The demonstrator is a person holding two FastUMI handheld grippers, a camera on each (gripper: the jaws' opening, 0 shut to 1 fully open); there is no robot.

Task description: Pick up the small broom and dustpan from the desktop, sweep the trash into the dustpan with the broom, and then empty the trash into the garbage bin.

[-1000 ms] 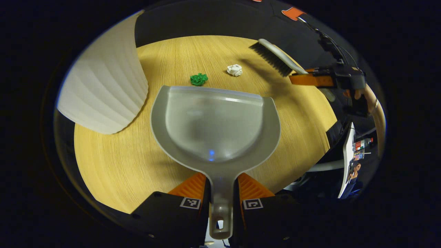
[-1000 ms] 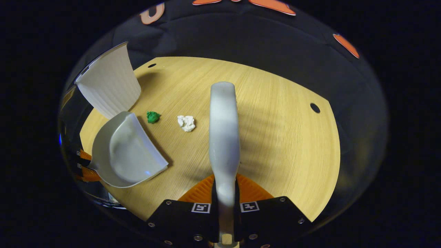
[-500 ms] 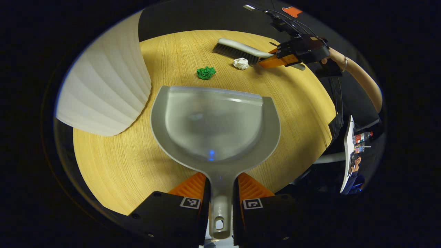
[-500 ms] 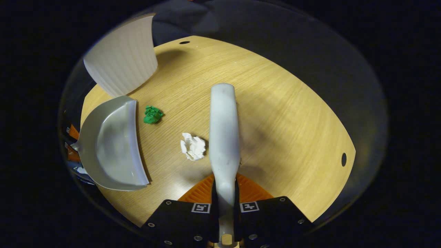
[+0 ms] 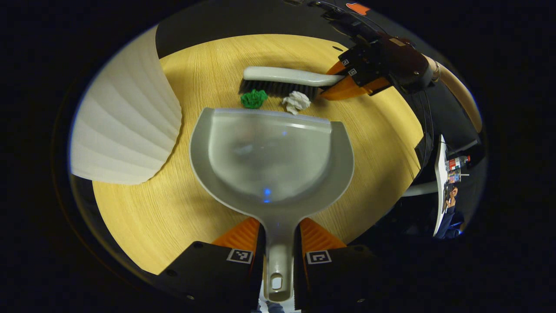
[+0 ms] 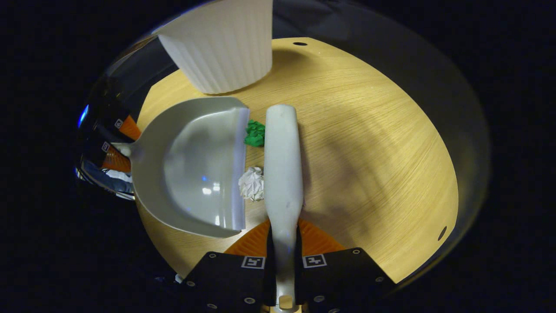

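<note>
Dustpan (image 5: 271, 161) handle is sitting clamped between the two fingers of the left gripper (image 5: 278, 243) at the near edge of the wooden desk (image 5: 152, 208), and the pan is lying flat on the desktop with its open lip facing away toward the far side. Just beyond that lip, two bits of trash are lying against it: a green paper wad (image 5: 253, 98) toward the left and a white paper wad (image 5: 296, 102) beside it, both squeezed between the pan's lip and the bristles of the broom (image 5: 284, 80). The broom is lying across the desk parallel to the lip, bristles down on the wood and touching both wads. Its handle is being gripped by both fingers of the right gripper (image 5: 343, 80), which is reaching in from the right edge of the desk, with a person's forearm (image 5: 460, 93) behind it. A white ribbed garbage bin (image 5: 126, 121) is standing at the left edge of the desk, near the pan's left side but apart from it.
</note>
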